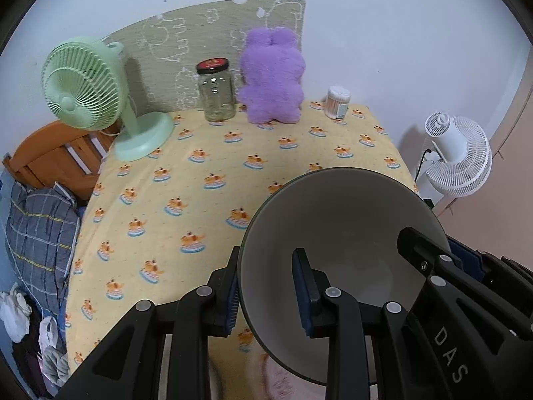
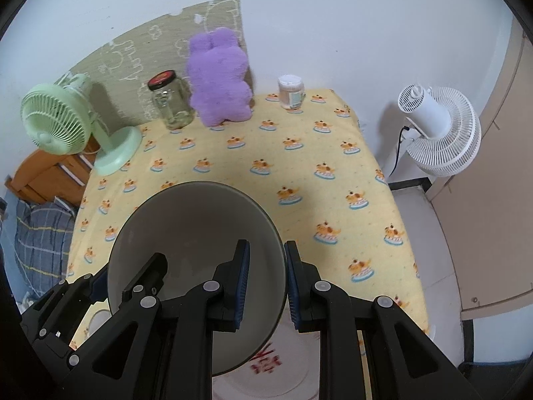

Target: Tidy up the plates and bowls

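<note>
You are in the carrying step: the bowl (image 1: 339,233) is in the air between both tongs, above the near edge of the tabletop (image 1: 206,166), tilted so its mouth faces the cameras. Below it, at the near edge, lies a white plate (image 2: 299,366) with red marks, blurred and partly hidden by the bowl.

The left tongs (image 1: 269,295) are clenched on the bowl's left rim, one pad (image 1: 308,286) inside the wall and the other outside, both pressing on it. The right tongs (image 2: 266,283) are clamped the same way on the opposite rim, with one blue pad (image 2: 243,283) inside and its mate outside. Each opening is narrow, no wider than the bowl's wall.

The next move, as I judge it, is to choose where the bowl belongs and bring it there level. The open cloth in the middle of the tabletop is free; the green fan (image 1: 86,83), jar (image 1: 216,90), purple toy (image 1: 271,76) and small tub (image 1: 338,100) stand along the far edge, well apart from the bowl. Keep both hands moving together so the rim does not twist out of either grip, set the base flat, and only then let the pads go
</note>
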Tool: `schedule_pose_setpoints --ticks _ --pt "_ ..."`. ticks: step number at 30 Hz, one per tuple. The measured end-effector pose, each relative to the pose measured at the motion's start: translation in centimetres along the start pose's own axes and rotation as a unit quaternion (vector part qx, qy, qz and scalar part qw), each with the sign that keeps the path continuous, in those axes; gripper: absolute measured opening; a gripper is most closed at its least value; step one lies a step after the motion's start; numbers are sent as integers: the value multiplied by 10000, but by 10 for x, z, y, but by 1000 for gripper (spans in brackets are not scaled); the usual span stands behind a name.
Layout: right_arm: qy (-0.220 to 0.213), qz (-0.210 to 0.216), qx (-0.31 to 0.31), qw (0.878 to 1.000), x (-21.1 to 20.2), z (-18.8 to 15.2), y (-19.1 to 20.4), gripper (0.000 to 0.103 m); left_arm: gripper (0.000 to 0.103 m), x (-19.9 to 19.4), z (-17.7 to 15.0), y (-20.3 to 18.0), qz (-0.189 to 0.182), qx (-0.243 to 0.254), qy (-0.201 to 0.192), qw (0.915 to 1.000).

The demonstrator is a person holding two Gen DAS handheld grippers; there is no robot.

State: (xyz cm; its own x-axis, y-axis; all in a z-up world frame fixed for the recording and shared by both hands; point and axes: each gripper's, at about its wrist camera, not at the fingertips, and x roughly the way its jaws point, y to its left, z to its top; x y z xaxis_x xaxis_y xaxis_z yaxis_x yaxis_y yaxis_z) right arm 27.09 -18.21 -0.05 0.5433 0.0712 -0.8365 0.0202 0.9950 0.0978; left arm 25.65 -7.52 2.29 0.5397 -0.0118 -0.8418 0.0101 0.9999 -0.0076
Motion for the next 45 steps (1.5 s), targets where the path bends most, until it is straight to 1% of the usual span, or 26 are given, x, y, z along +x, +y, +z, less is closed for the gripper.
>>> schedule_pose_setpoints --ticks 9,17,23,28,33,45 --pt "-47 20 -33 10000 -16 -26 53 24 26 -18 -24 55 -19 -24 -48 10000" --pt "-33 85 -32 10000 -22 -53 96 24 26 -29 -45 96 18 -7 -46 10000" --pt "53 126 -75 9999 -21 -72 120 24 26 -30 -63 123 55 -31 63 10000" --pt "213 140 -114 9996 -14 -88 133 24 26 -25 -77 136 22 -55 209 9998" --pt "388 44 -257 9989 -6 -100 143 24 26 -18 -91 144 -38 -155 389 9991" --pt "784 -97 -539 9954 18 -114 153 24 26 4 -109 152 -53 -328 812 9961"
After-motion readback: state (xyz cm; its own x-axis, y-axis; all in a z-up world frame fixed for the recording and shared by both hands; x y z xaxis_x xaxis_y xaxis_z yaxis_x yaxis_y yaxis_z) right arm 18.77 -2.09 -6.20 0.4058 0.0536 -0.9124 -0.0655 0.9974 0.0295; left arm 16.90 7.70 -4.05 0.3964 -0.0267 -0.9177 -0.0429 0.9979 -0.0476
